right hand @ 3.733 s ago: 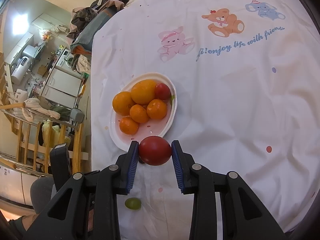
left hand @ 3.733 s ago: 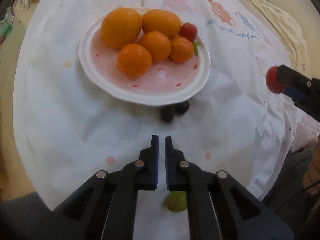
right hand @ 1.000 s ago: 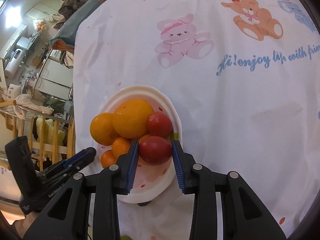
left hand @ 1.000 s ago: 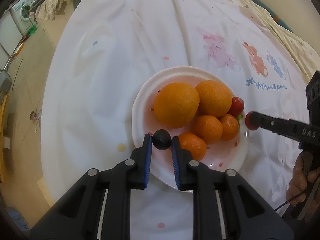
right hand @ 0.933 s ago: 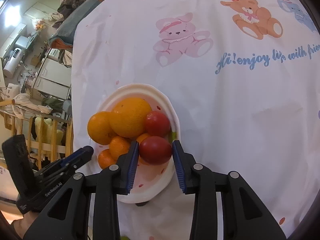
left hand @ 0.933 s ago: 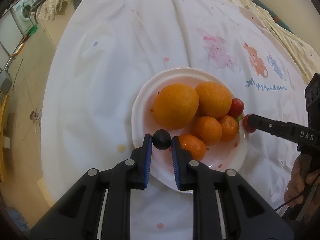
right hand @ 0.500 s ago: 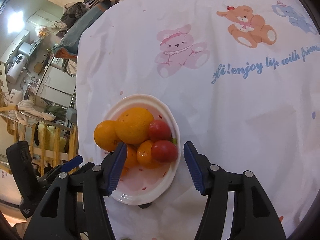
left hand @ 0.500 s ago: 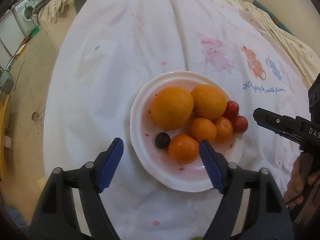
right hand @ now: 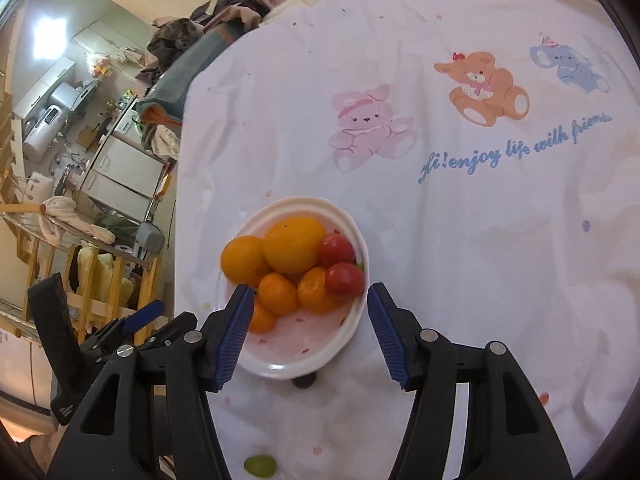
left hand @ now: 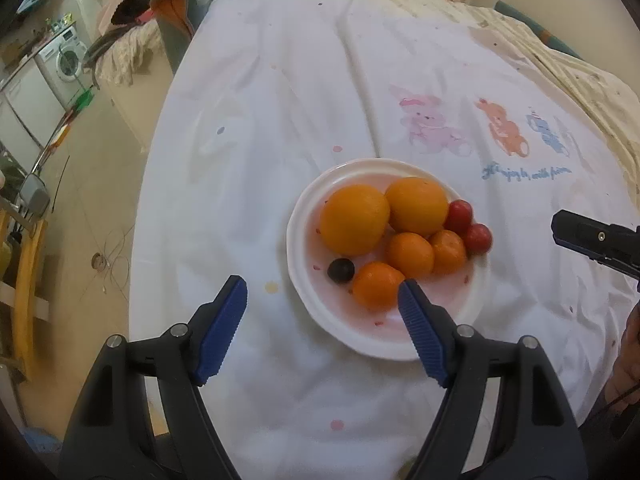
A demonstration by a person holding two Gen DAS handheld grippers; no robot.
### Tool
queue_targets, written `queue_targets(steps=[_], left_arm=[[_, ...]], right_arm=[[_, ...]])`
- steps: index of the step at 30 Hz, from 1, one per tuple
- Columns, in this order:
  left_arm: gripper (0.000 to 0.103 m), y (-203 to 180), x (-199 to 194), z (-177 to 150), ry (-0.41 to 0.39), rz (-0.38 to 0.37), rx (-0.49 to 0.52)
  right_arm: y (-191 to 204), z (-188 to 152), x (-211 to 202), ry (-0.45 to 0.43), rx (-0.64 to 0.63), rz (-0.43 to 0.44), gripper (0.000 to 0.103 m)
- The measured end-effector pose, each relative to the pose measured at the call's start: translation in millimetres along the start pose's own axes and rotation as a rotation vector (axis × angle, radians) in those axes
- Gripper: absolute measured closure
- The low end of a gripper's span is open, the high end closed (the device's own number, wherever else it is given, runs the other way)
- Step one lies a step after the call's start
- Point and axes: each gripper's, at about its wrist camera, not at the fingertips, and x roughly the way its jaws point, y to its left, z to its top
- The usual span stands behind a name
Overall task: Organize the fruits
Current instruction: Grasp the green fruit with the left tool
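A white and pink plate [left hand: 296,248] on the white cloth holds two large oranges [left hand: 354,220], three small ones, two red tomatoes [left hand: 477,238] and a dark grape [left hand: 341,270]. My left gripper [left hand: 321,284] hangs open above the plate's near-left rim, with nothing between its blue pads. In the right wrist view my right gripper [right hand: 311,290] is open above the plate [right hand: 352,332], and the nearer tomato [right hand: 344,278] lies free at the rim. Another dark grape [right hand: 304,381] lies on the cloth against the plate's near edge. A green grape [right hand: 260,465] sits closer to me.
The cloth with printed bears [right hand: 480,80] covers a round table that drops off at the left toward the floor and kitchen furniture [right hand: 120,168]. A hand [left hand: 624,368] holds the right gripper at the right edge. A wooden rack [right hand: 96,280] stands beside the table.
Both grippers opened and let go: the dark grape now rests on the plate, the red tomato beside the other tomato. Both grippers have lifted and drawn back from the plate.
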Motion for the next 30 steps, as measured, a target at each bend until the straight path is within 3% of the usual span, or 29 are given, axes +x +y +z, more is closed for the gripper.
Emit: queue_targets(steps=[7,12,25,30], left_arm=[[0.028,3.7,-21.0,-18.7,0.011,-0.057,-0.023],[0.028,-2.2,-22.0,-51.2,0.098,-0.182,-0.063],[0.03,-54.3,0.3,-136.2,0.289,-0.235,0.061],[0.041,-63.9,4.6,-142.9,0.267,-0.207,0.121]], right_arm=[[-7.1,-25.1,-27.0,-0.021,0.041,-0.014,0.041],[-15.5,-44.3,-38.9,-0.019,0.085,-0.018,0.041],[-18.3,-58.7,-45.6,-0.022,0.105,-0.046,0.041],[-15.9,-58.5,-46.0,-0.022,0.098,-0.038,0.041]])
